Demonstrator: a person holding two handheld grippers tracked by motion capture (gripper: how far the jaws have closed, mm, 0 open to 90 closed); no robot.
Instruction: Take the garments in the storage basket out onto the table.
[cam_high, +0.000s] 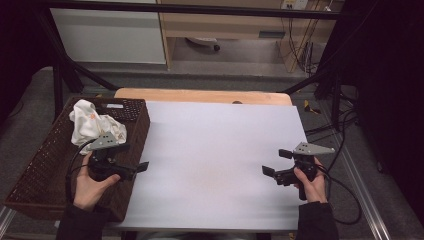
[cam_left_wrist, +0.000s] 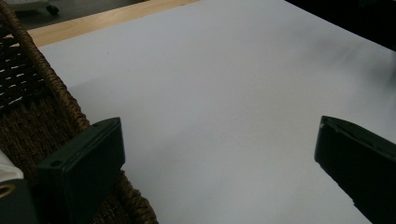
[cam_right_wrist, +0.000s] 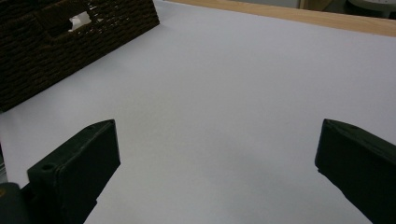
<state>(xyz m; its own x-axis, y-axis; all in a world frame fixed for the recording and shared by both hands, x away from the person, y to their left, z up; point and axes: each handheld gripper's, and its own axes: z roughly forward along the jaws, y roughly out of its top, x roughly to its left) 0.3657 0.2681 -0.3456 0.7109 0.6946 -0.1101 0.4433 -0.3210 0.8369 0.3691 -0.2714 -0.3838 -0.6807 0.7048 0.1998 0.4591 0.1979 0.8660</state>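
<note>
Hands first: your left hand (cam_high: 89, 186) and right hand (cam_high: 312, 184) come in at the near edge of the counter (cam_high: 220, 165), each wrapped round a gripper. Your left gripper (cam_high: 141, 167) sits at the near right rim of the wicker basket (cam_high: 35, 170), with one jaw over the woven rim and the other out over the white surface, as the left gripper view shows. Its jaws stand wide apart with nothing between them. Your right gripper (cam_high: 276, 162) is well apart from it, near the right edge of the counter, pointing left across the white sheet. Its jaws are likewise spread wide and hold nothing; in the right gripper view they frame only bare white surface, with the basket off at the far left corner.

The basket is dark brown, long and rectangular, and lies along the left side of the counter, touching the edge of the white sheet. Its near half looks bare from above. In its far half lies a crumpled white cloth (cam_high: 92, 124) with faint orange marks, bunched against the far wall, just beyond the grey plate on your left gripper. A scrap of white shows through the basket's handle slot in the right gripper view.

Beyond the white sheet a strip of bare wood runs along the counter's far edge.
</note>
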